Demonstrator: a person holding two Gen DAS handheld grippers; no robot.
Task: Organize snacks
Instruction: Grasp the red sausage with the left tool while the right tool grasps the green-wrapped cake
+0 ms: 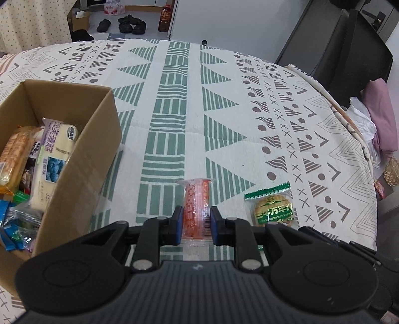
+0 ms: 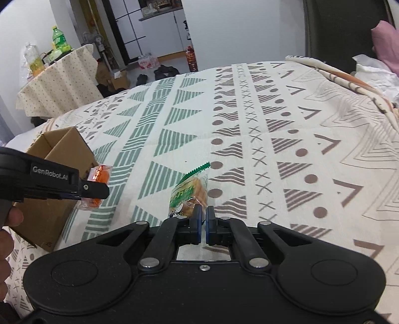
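Observation:
My left gripper (image 1: 196, 211) is shut on an orange snack packet (image 1: 197, 192), held upright just right of the open cardboard box (image 1: 82, 159). The box holds several wrapped snacks, among them a white cake packet (image 1: 56, 154). In the right wrist view, my right gripper (image 2: 204, 209) is shut on the lower edge of a green-wrapped biscuit packet (image 2: 188, 193), which tilts up above the cloth. The same green packet (image 1: 271, 206) shows to the right in the left wrist view. The left gripper (image 2: 96, 190) with its orange packet (image 2: 99, 175) hangs in front of the box (image 2: 62, 149).
A patterned tablecloth (image 1: 224, 104) covers the table (image 2: 286, 139), whose far edge curves across both views. A black chair (image 1: 349, 49) and pink cloth (image 1: 381, 112) stand at the right. Shoes (image 1: 127, 23) lie on the floor beyond. A person's hand (image 2: 11, 219) grips the left tool.

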